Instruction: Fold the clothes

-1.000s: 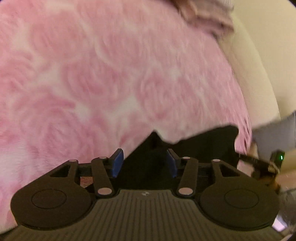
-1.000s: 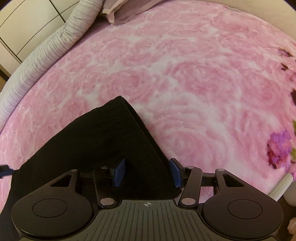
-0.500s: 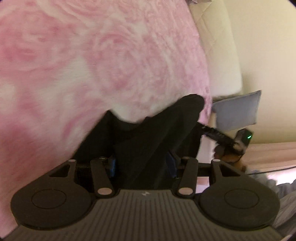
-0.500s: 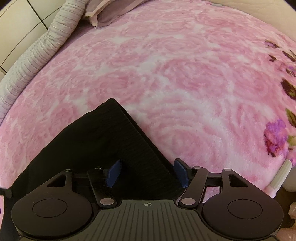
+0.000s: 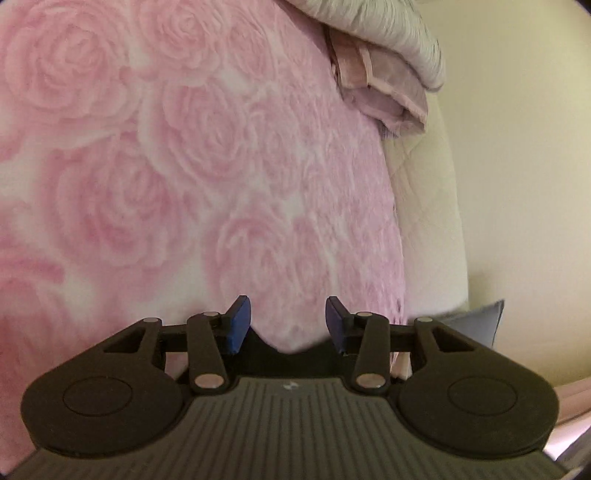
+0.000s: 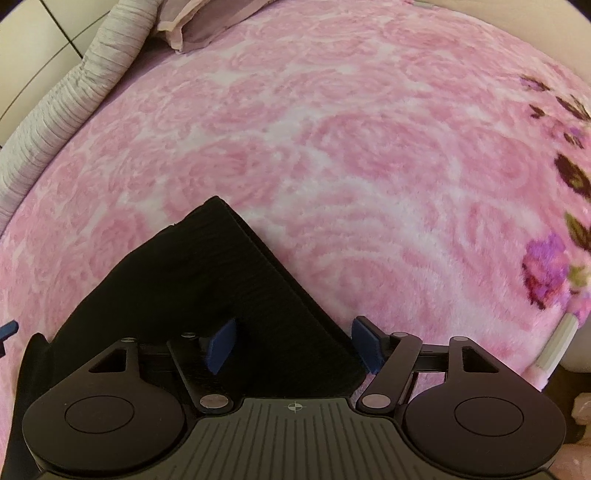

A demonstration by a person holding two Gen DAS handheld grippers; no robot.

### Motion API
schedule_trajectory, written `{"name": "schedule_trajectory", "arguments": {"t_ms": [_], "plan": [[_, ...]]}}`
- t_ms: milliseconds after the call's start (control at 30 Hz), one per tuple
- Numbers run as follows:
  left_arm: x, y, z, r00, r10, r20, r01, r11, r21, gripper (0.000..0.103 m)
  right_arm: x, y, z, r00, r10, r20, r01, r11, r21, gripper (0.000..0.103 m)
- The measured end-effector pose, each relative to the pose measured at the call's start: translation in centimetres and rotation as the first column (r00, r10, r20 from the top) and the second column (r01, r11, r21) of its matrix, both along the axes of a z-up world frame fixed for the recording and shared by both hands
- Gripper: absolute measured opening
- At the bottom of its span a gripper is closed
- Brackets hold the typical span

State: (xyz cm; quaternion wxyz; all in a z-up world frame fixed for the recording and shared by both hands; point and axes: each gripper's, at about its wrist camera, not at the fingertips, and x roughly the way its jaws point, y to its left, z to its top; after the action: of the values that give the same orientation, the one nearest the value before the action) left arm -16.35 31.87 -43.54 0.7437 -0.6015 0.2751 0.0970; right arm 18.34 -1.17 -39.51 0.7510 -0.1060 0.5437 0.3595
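Note:
A black ribbed garment (image 6: 207,288) lies folded on the pink rose-patterned blanket (image 6: 351,155), its folded edge running diagonally. My right gripper (image 6: 291,347) is open, its blue pads on either side of the garment's near edge, not closed on it. In the left wrist view only a small dark strip of the garment (image 5: 288,345) shows just under my left gripper (image 5: 284,321), which is open and empty over the blanket (image 5: 184,166). A blue fingertip of the left gripper (image 6: 8,328) shows at the left edge of the right wrist view.
A grey ribbed bolster (image 6: 74,85) and a pale mauve pillow (image 6: 199,22) lie at the blanket's far side. A cream mattress side and wall (image 5: 480,147) border the bed. A blue-grey cushion (image 5: 476,321) sits low by the wall. Purple flower prints (image 6: 546,269) mark the blanket's right edge.
My left gripper has let go of the black garment, opened and swung away over the blanket. My right gripper's jaws have opened wider around the garment's edge.

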Motion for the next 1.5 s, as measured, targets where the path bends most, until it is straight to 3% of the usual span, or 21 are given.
{"name": "schedule_trajectory", "arguments": {"t_ms": [67,200,267,300,367,400,467,567,633,733,833,900,967,1000,1067,1133,1200,1300,1400,1500], "plan": [[-0.3,-0.5,0.6,0.999,-0.033,-0.028,0.034,0.999,0.023,0.039,0.1,0.2,0.7,1.0,0.012,0.015,-0.012,1.0,-0.001,0.069],[-0.2,-2.8,1.3,0.994,-0.107,-0.007,0.108,0.992,0.058,0.038,0.1,1.0,2.6,0.995,0.039,0.091,-0.044,0.997,0.061,0.069],[1.2,-4.3,1.0,0.987,-0.143,-0.073,0.151,0.981,0.12,0.038,0.2,1.6,2.9,0.992,0.05,0.117,-0.059,0.996,0.068,0.069],[2.0,-5.1,0.8,0.982,-0.156,-0.109,0.172,0.973,0.152,0.037,0.4,2.2,2.5,0.989,0.059,0.132,-0.061,0.998,0.013,0.069],[2.9,-5.8,0.2,0.969,-0.083,-0.234,0.143,0.958,0.25,0.023,0.7,3.2,1.6,0.984,0.074,0.164,-0.059,0.994,-0.095,0.068],[2.8,-5.7,0.4,0.97,-0.016,-0.242,0.083,0.959,0.269,0.017,0.9,3.1,1.9,0.978,0.061,0.202,-0.037,0.992,-0.119,0.068],[2.1,-5.8,1.3,0.967,0.112,-0.231,-0.038,0.951,0.306,0.021,1.2,2.9,2.5,0.961,0.037,0.273,0.007,0.987,-0.158,0.066],[0.8,-7.0,3.4,0.949,0.237,-0.208,-0.148,0.918,0.368,0.023,0.9,1.8,4.7,0.969,0.028,0.245,-0.023,0.999,-0.024,0.066],[0.2,-9.2,4.7,0.941,0.249,-0.227,-0.14,0.902,0.409,0.023,-0.6,1.9,5.5,0.969,0.118,0.219,-0.127,0.992,0.025,0.066],[-1.0,-13.7,5.8,0.923,0.266,-0.278,-0.12,0.885,0.449,0.023,-4.2,2.4,5.0,0.931,0.288,0.224,-0.296,0.955,0.004,0.066],[-2.8,-19.0,5.6,0.882,0.323,-0.343,-0.129,0.866,0.483,0.024,-7.1,1.7,2.6,0.885,0.398,0.24,-0.387,0.917,-0.095,0.066],[-5.2,-21.9,4.9,0.824,0.382,-0.419,-0.147,0.858,0.493,0.024,-8.4,0.7,0.8,0.849,0.453,0.271,-0.417,0.891,-0.181,0.066],[-8.5,-23.7,4.5,0.74,0.445,-0.504,-0.198,0.861,0.469,0.023,-8.8,-1.0,0.7,0.804,0.5,0.321,-0.456,0.866,-0.204,0.066],[-10.2,-24.4,4.6,0.707,0.473,-0.525,-0.225,0.855,0.466,0.023,-8.7,-1.6,0.9,0.796,0.509,0.328,-0.454,0.86,-0.232,0.066],[-13.1,-25.5,5.2,0.669,0.502,-0.549,-0.246,0.846,0.473,0.023,-7.8,-2.7,1.3,0.825,0.479,0.299,-0.41,0.872,-0.266,0.066],[-14.6,-26.0,5.9,0.665,0.515,-0.541,-0.245,0.835,0.493,0.023,-6.6,-3.7,2.7,0.875,0.395,0.28,-0.349,0.915,-0.201,0.066],[-15.5,-26.2,6.3,0.673,0.524,-0.521,-0.244,0.823,0.512,0.024,-6.9,-3.9,4.0,0.887,0.359,0.292,-0.335,0.933,-0.129,0.066],[-15.7,-25.8,5.7,0.696,0.533,-0.481,-0.242,0.806,0.541,0.024,-9.8,-2.1,4.1,0.856,0.399,0.329,-0.399,0.914,-0.071,0.066],[-16.0,-25.2,4.9,0.707,0.559,-0.433,-0.276,0.782,0.559,0.024,-13.6,-0.5,2.3,0.819,0.447,0.36,-0.449,0.89,-0.083,0.066],[-17.1,-25.6,4.0,0.729,0.556,-0.399,-0.254,0.761,0.597,0.025,-14.9,-1.2,-0.3,0.815,0.439,0.379,-0.433,0.895,-0.105,0.066]]}}
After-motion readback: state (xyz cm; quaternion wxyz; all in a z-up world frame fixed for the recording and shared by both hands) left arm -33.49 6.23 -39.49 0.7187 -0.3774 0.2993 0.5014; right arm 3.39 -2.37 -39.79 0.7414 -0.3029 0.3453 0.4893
